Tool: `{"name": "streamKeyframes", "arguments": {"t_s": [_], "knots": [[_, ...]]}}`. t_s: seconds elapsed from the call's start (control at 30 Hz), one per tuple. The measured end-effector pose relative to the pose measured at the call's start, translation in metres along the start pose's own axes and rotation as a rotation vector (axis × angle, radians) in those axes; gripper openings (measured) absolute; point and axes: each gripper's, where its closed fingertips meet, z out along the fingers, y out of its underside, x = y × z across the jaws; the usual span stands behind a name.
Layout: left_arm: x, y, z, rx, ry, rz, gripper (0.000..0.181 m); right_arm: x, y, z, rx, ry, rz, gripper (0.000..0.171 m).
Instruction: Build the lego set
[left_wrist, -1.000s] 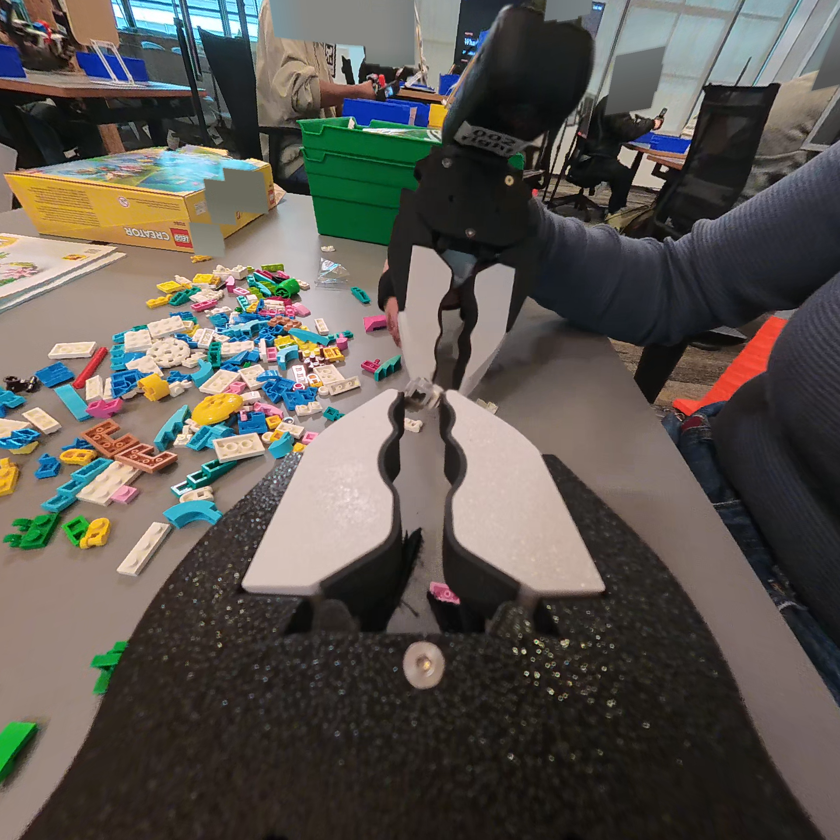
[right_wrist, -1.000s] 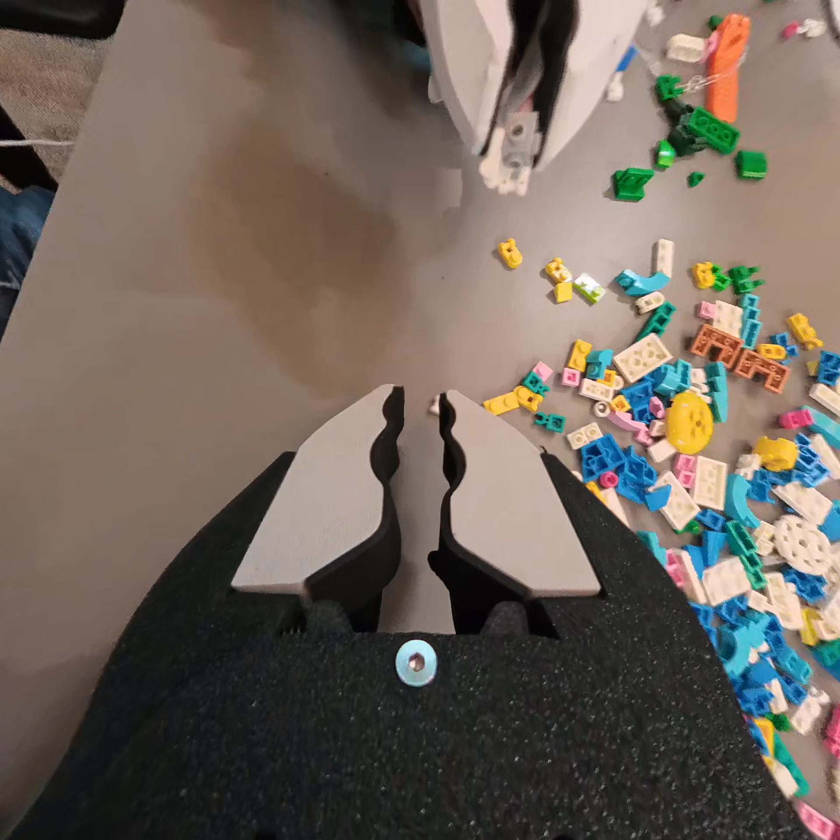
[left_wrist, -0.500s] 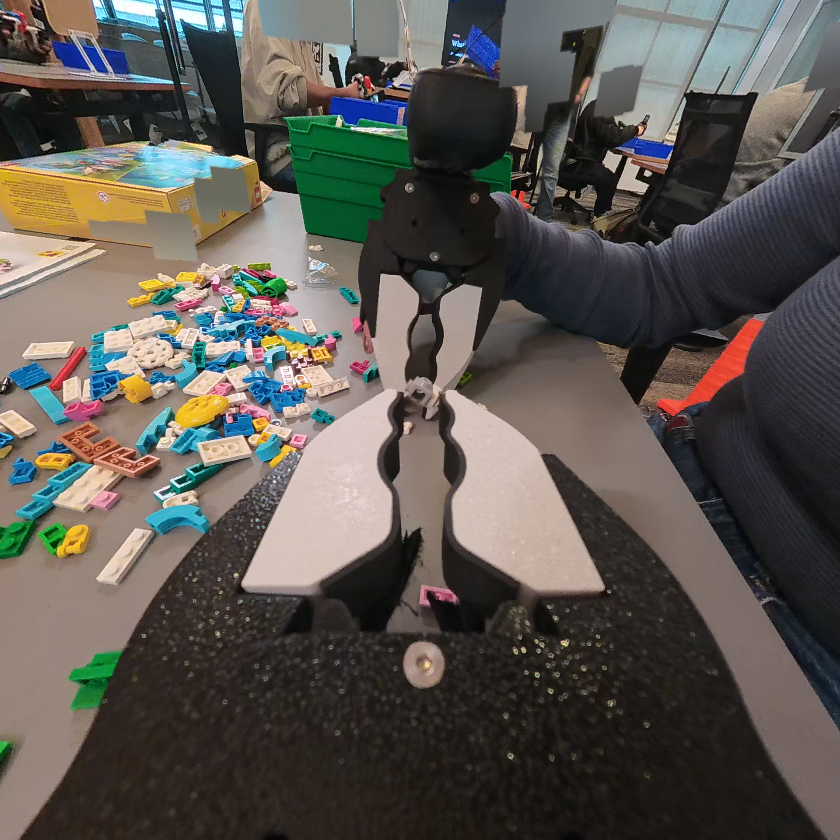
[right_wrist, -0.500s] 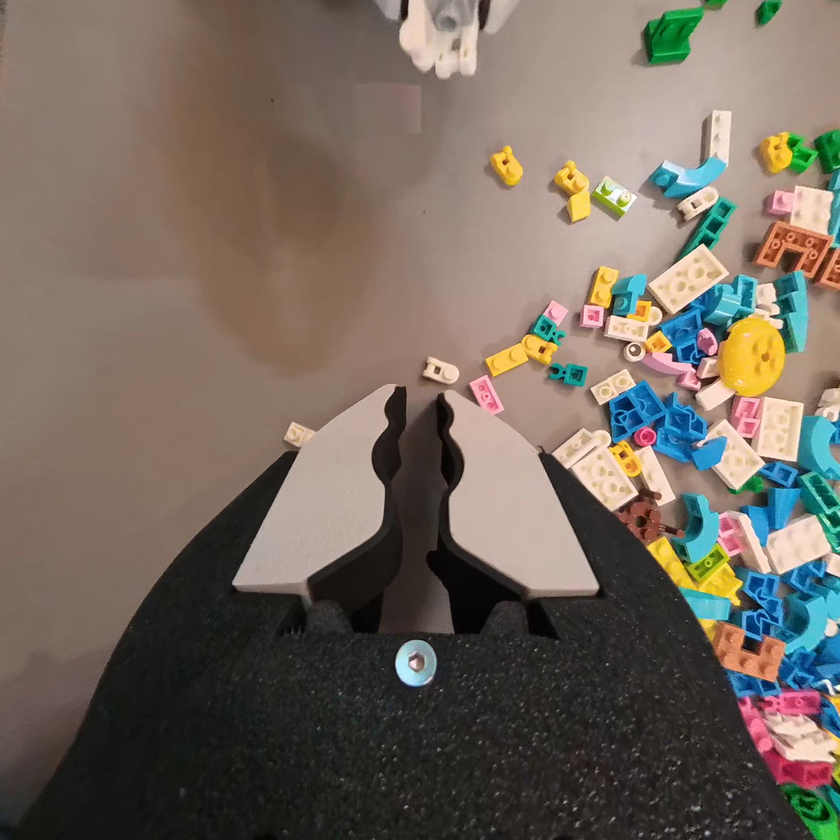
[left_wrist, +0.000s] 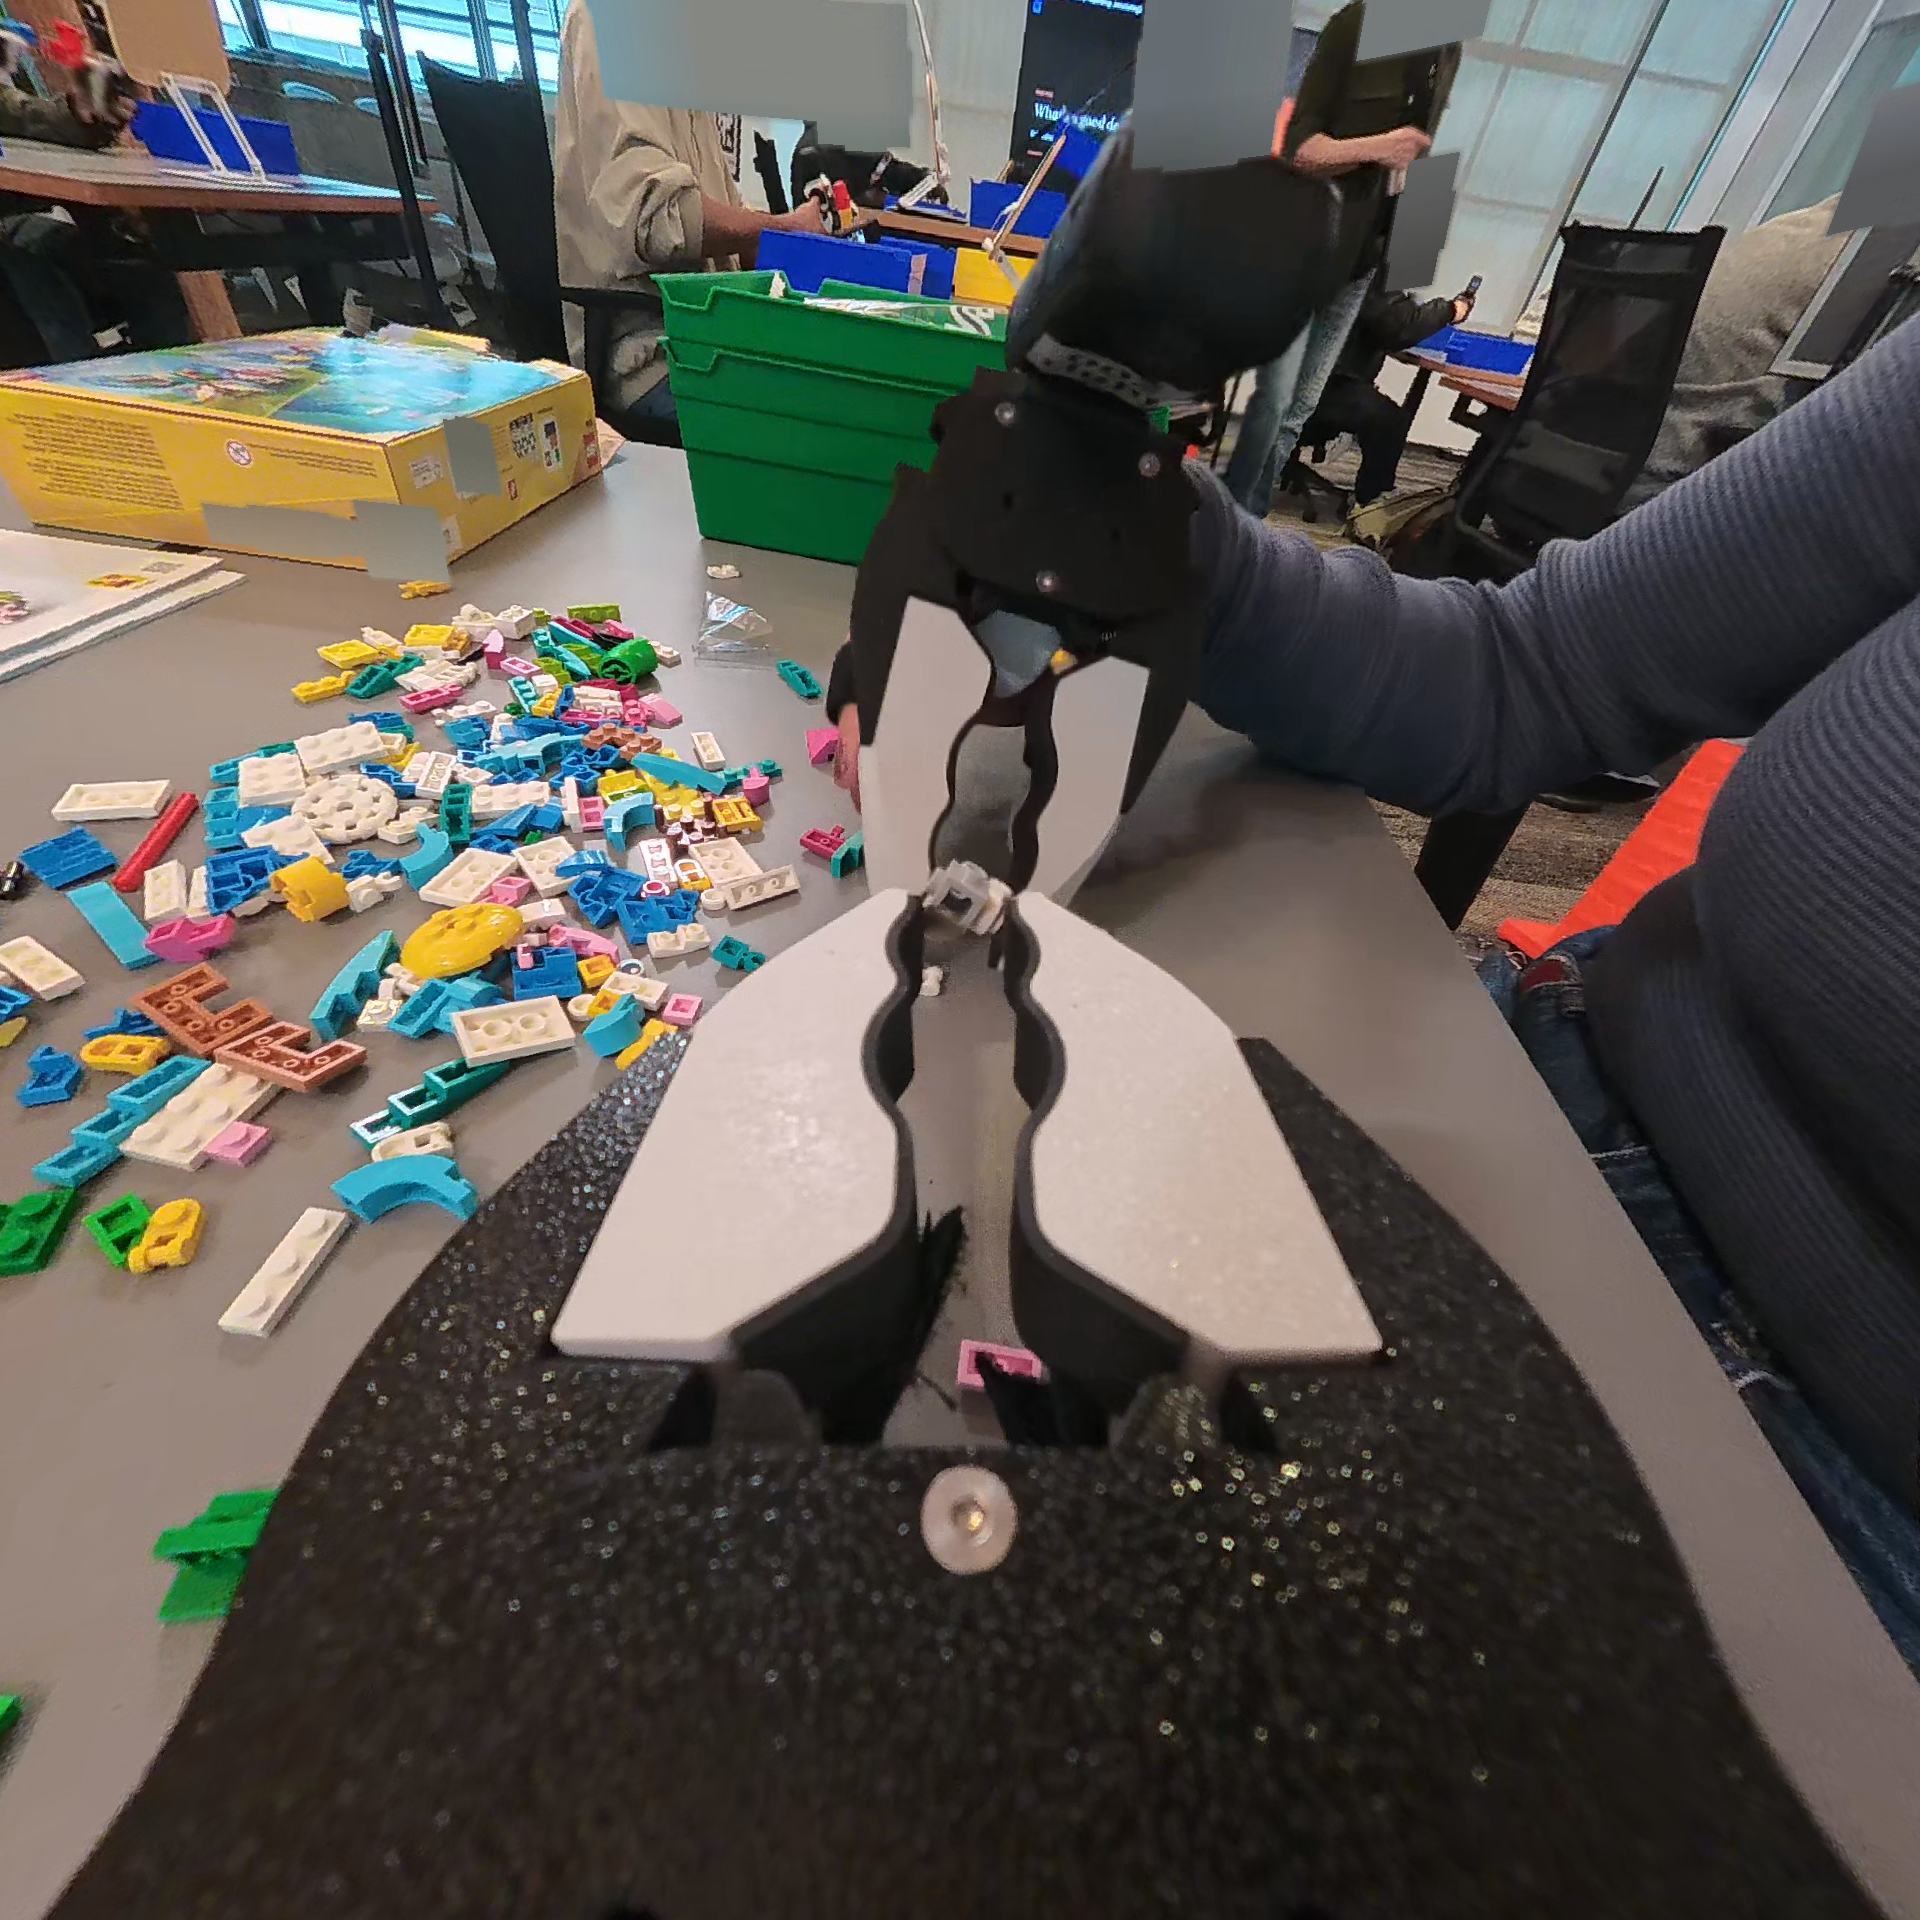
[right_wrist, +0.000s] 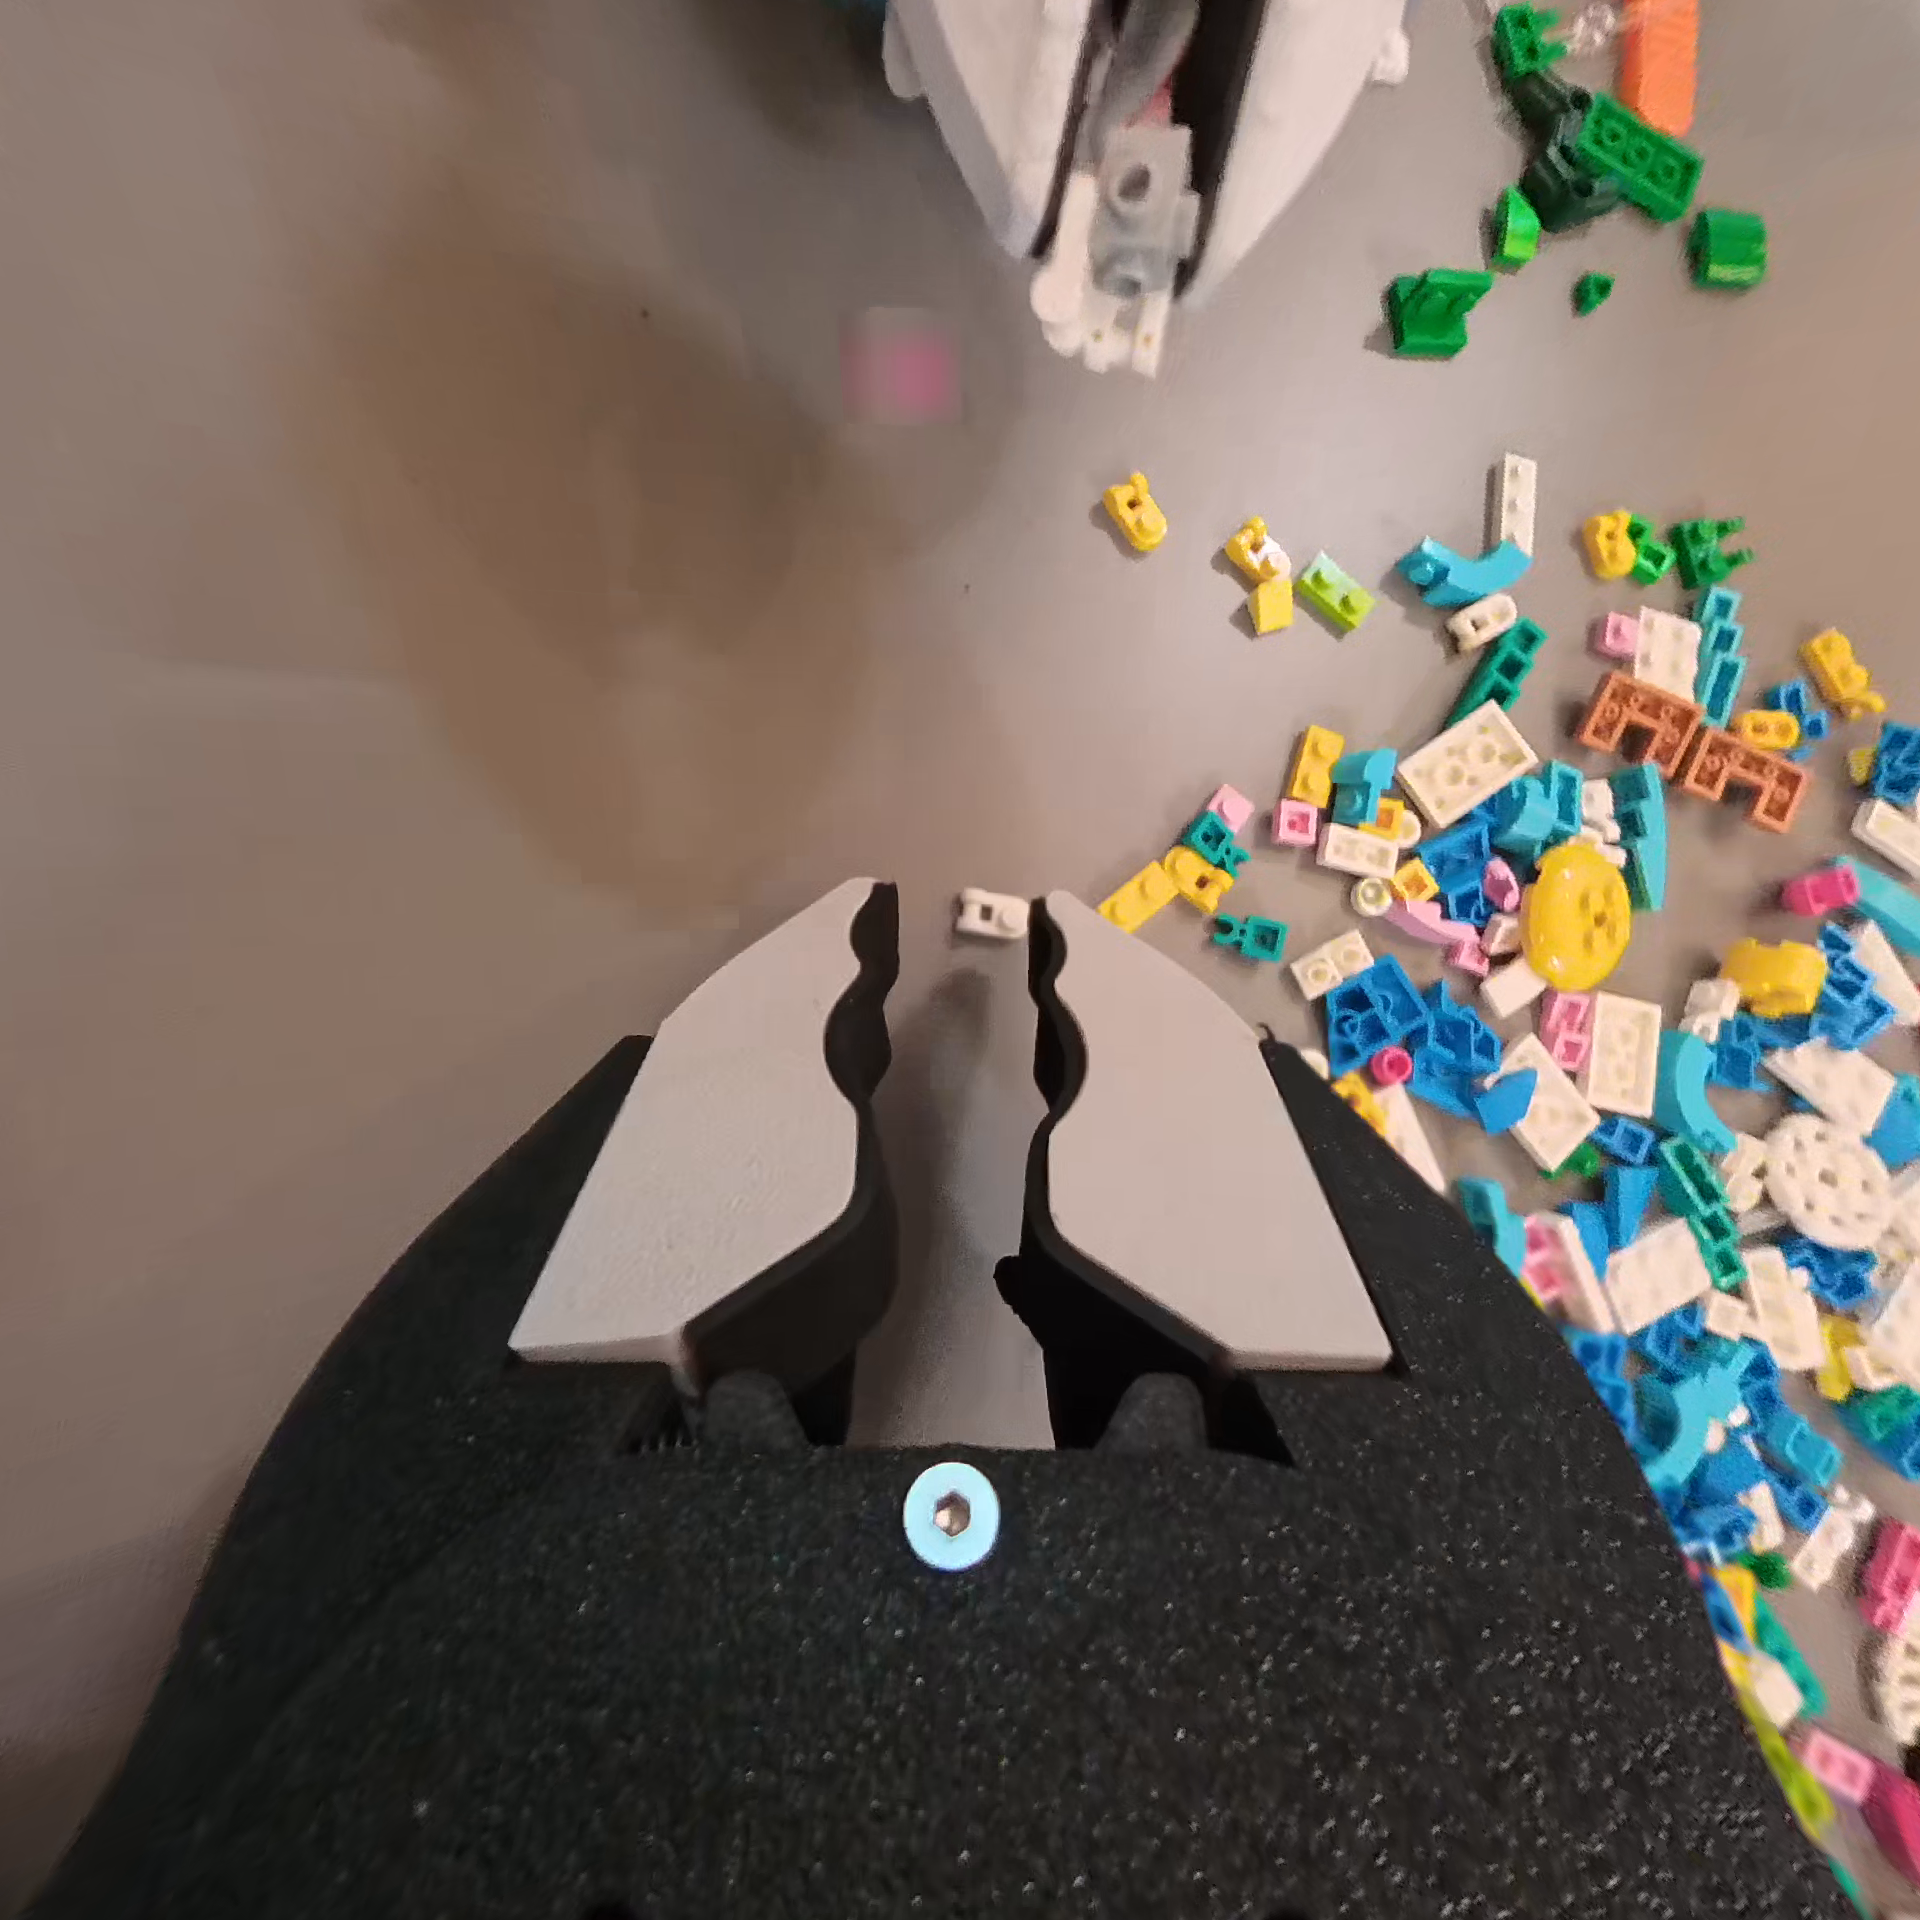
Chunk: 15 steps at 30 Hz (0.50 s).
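My left tongs (left_wrist: 961, 914) are clenched on a small grey-and-white lego assembly (left_wrist: 964, 902), held at the tips above the grey desk (left_wrist: 1299, 987); from the right wrist view the same assembly (right_wrist: 1127, 234) juts out of those tongs at the far edge, a grey block with white pieces hanging below it. My right tongs (right_wrist: 961, 904) are released, the two tips parted and empty, pointing down at the desk (right_wrist: 416, 623) with a small white piece (right_wrist: 992, 916) lying between and just beyond them. In the left wrist view those right tongs (left_wrist: 992, 862) hang tip-down just beyond the assembly, nearly touching it. The loose lego pieces (left_wrist: 416, 883) are spread over the left half of the desk, with a yellow disc (left_wrist: 462, 935) among them. Farther off lie the yellow set box (left_wrist: 291, 436) and a stack of green bins (left_wrist: 821, 416). A pink piece (left_wrist: 997, 1363) sits on the desk beneath my left tongs.
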Motion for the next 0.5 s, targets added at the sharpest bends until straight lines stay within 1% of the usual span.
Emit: {"name": "streamKeyframes", "arguments": {"t_s": [0.23,0.5], "knots": [[-0.0001,-0.0006,-0.0005,0.005,0.003,-0.006,0.014,-0.0047,0.0065,-0.0033,-0.016,-0.048,0.084,0.022],[0.0000,-0.0004,-0.0004,0.004,0.004,-0.005,0.014,-0.0065,0.0072,0.0054,-0.035,-0.048,0.068,0.022]]}}
